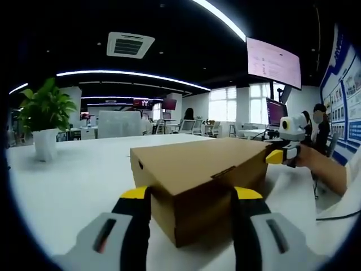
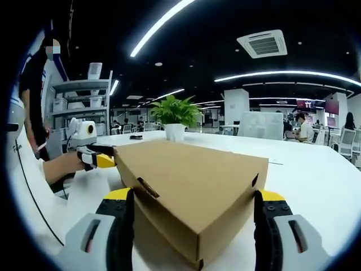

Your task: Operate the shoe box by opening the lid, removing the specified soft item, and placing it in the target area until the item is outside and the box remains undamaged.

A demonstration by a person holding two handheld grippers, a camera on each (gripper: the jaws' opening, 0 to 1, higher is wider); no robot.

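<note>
With the left gripper (image 1: 192, 197) and the right gripper (image 2: 193, 200) each standing wide, 2 jaws flanking opposite corners without clamping, the shoe box (image 1: 200, 172) is sitting lid-closed on the white table (image 1: 73, 180), so opening, removal and placing are all remaining.

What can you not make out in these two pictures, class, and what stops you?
- Box contents: closed lid, both views.
- Box's near lower corner: behind the jaws in the left gripper view.
- Right gripper grip on the box: too small there.
- Screen text: blurred.
- Plant pot base: behind the box, right gripper view.
</note>
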